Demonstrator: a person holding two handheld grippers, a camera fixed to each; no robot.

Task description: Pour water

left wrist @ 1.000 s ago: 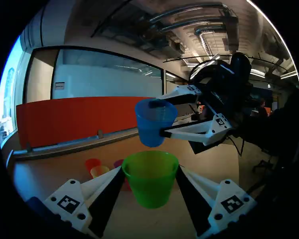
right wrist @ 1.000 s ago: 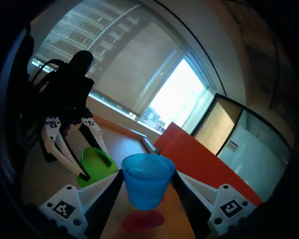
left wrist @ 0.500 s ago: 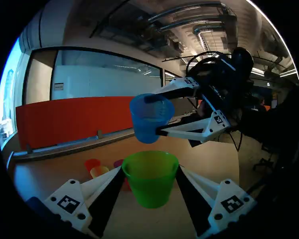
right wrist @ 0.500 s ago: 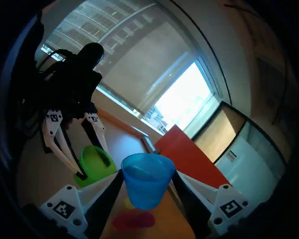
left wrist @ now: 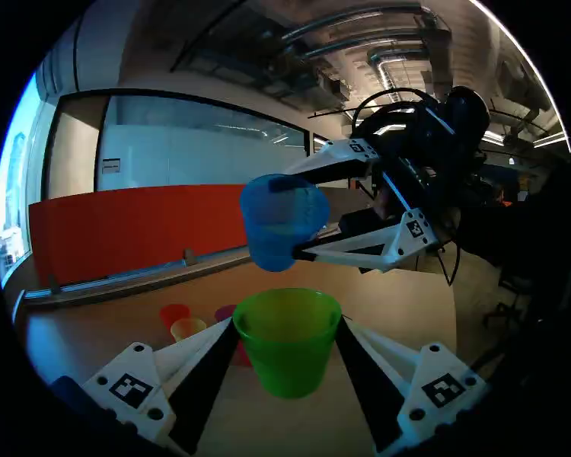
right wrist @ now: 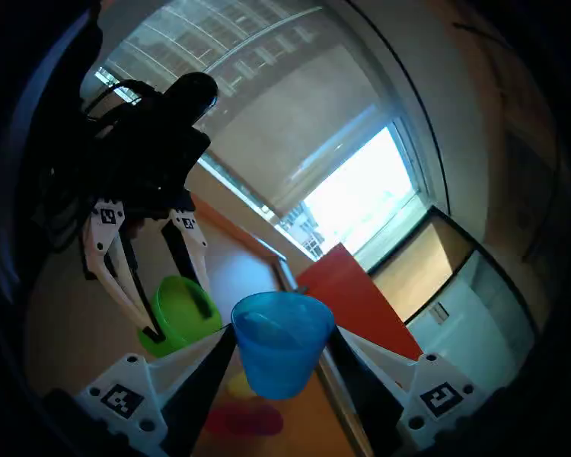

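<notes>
Both cups are clamped: the blue cup (left wrist: 274, 222), in the right hand-held gripper (right wrist: 280, 335), is tipped near the green cup (left wrist: 287, 339) in the left hand-held gripper (left wrist: 285, 327), with pouring judged barely begun.

dim room, blown-out window (right wrist: 354, 202) glare, strong fisheye bending.

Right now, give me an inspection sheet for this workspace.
Surface: wooden table.
Job's things: blue cup, slightly tilted, held higher than green cup; no stream seen.
Clutter: small coloured cups on the table.
Grippers: left gripper shut on green cup; right gripper shut on blue cup.
Cables: black cable looped behind the right gripper.
Surroundings: orange partition, glass wall, bright window, ceiling pipes.
</notes>
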